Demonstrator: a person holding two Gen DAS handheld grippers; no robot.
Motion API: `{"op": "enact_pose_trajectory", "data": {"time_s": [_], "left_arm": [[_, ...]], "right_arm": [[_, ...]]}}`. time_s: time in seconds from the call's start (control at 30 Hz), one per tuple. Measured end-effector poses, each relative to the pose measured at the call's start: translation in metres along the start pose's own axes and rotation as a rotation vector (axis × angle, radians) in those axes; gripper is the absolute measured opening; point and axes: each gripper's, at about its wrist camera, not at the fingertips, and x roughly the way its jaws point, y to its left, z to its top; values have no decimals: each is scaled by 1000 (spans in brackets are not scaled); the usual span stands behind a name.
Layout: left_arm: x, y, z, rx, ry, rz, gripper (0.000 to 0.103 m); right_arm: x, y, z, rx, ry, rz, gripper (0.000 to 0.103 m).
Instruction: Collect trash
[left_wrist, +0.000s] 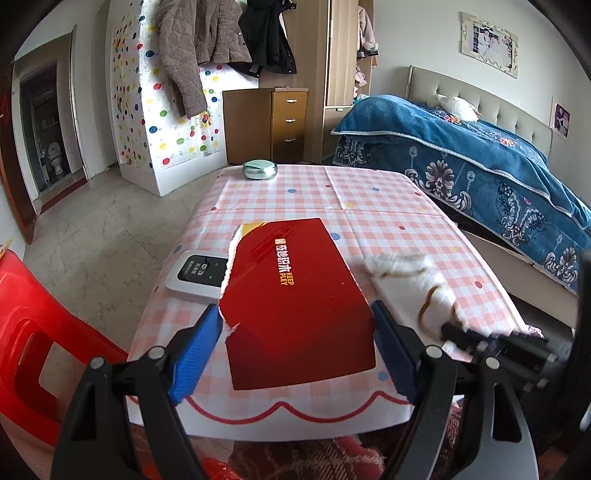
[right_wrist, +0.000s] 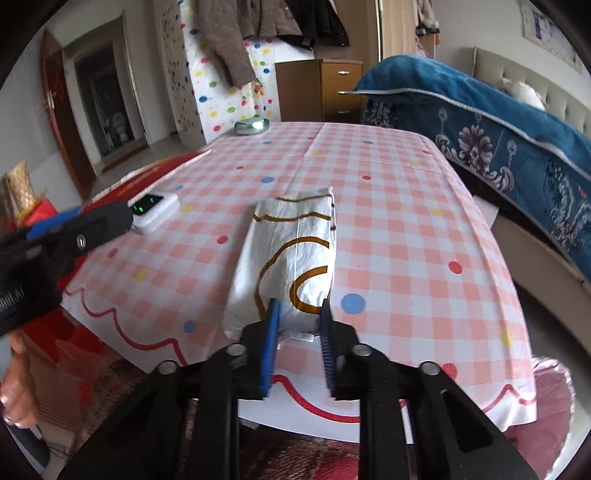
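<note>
A torn red box (left_wrist: 295, 295) with orange and white print lies on the checked tablecloth. My left gripper (left_wrist: 295, 328) has its blue fingers (left_wrist: 195, 354) against both sides of the box's near end. A white paper bag (right_wrist: 291, 258) with brown curved lines lies on the cloth to the right of the box; it also shows blurred in the left wrist view (left_wrist: 413, 280). My right gripper (right_wrist: 297, 314) is shut on the bag's near end. The left gripper shows at the left of the right wrist view (right_wrist: 74, 229).
A white device (left_wrist: 195, 273) with a dark screen lies beside the box on the left. A round silver tin (left_wrist: 259, 169) sits at the table's far edge (left_wrist: 332, 168). A red plastic stool (left_wrist: 33, 325) stands left, a bed with a blue blanket (left_wrist: 480, 162) right.
</note>
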Motion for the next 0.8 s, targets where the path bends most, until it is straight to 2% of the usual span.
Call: {"op": "enact_pose_trajectory", "data": {"time_s": [0.13, 0.37, 0.63, 0.8], "left_arm": [[-12, -16, -4, 34, -24, -41, 79], [-31, -78, -6, 122, -69, -202, 79], [-41, -182, -21, 283, -87, -416, 79], [-48, -243, -38, 391, -88, -521, 79]], "right_arm": [[-40, -18, 8, 33, -100, -9, 2], [-90, -60, 8, 85, -161, -79, 2], [-175, -95, -27, 192, -184, -218, 2], [-219, -133, -64, 297, -183, -355, 2]]}}
